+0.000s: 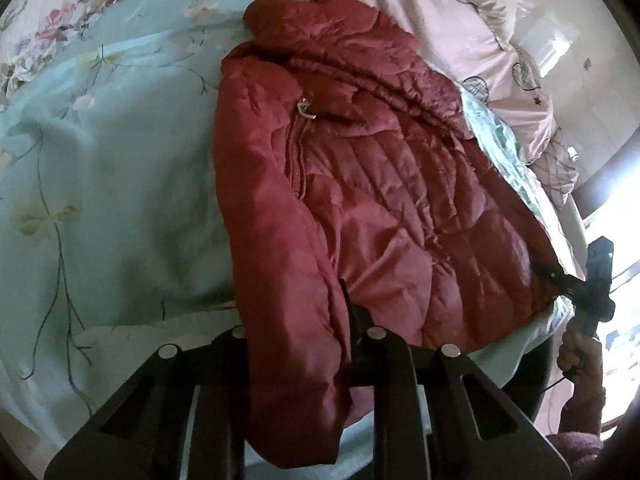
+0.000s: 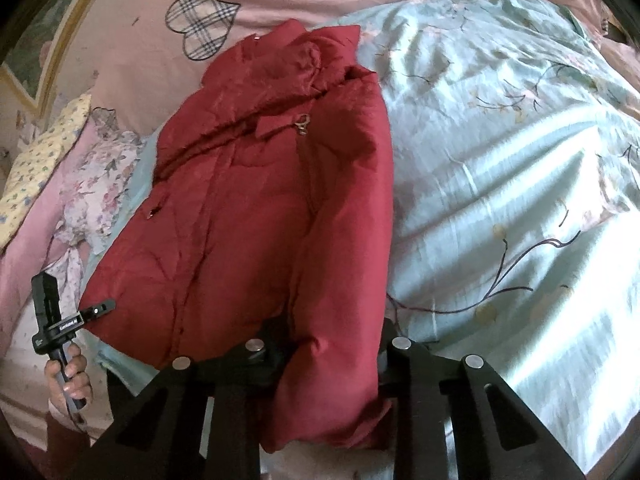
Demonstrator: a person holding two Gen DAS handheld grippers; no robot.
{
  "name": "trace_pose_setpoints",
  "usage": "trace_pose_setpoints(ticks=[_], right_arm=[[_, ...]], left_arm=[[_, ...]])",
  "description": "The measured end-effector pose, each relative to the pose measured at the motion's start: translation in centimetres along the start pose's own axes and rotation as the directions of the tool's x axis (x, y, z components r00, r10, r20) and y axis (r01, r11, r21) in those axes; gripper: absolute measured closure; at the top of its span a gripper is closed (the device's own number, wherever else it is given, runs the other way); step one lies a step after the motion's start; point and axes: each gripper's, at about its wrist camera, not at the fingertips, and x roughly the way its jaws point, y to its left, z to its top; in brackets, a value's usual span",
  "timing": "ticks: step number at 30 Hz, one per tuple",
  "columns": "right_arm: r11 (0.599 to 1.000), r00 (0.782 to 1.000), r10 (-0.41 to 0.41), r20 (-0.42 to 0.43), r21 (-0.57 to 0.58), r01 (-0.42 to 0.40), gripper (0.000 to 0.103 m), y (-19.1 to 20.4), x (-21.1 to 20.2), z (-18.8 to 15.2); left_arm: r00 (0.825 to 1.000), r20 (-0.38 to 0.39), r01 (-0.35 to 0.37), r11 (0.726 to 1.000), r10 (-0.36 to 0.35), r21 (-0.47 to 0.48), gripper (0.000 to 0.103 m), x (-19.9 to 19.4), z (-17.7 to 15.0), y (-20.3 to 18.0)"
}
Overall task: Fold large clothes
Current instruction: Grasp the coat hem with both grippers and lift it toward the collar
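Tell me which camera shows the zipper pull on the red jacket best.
Right wrist: the zipper pull sits unobstructed on the red jacket, its looped shape sharp. Left wrist shows it too, but only as a blurrier silver glint.

The red jacket [image 1: 352, 200] hides my left hand-held gripper's [image 1: 304, 344] fingertips, and its near sleeve end runs off the bottom edge. My right hand-held gripper's [image 2: 332, 344] tips are likewise buried under cloth.

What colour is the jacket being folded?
Dark red jacket, quilted; clearest in the right wrist view.
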Motion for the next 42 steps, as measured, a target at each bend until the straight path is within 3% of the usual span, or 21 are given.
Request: trace_pose_setpoints(ticks=[7, 16, 24, 34, 42], right_arm=[[0.995, 0.994, 0.103, 0.046, -0.001, -0.103, 0.079, 0.3, -2.5, 0.2], [0.979, 0.959, 0.205, 0.196, -0.040, -0.201, 0.080, 1.6, -4.9, 3.9], [0.982, 0.936, 0.185, 0.300, -0.085, -0.167, 0.080, 2.6, -5.9, 7.2], [0.982, 0.917, 0.176, 0.357, -0.124, -0.141, 0.080, 3.5, -4.3, 11.4], [0.983, 0.910, 0.184, 0.371, -0.078, -0.167, 0.079, 2.9, -1.8, 15.7]], left_arm=[[0.998, 0.034, 0.042, 0.999, -0.043, 0.018, 0.087, -2.3, 1.0, -0.4], [0.977, 0.186, 0.096, 0.995, -0.100, 0.033, 0.087, -5.6, 5.7, -1.0], [0.950, 0.289, 0.114, 0.993, -0.115, 0.021, 0.087, -7.0, 9.4, -0.8], [0.938, 0.339, 0.076, 0.997, -0.070, -0.006, 0.087, -5.6, 13.6, -1.1], [0.939, 0.342, 0.050, 0.998, -0.029, -0.050, 0.087, -3.7, 17.8, -0.9]])
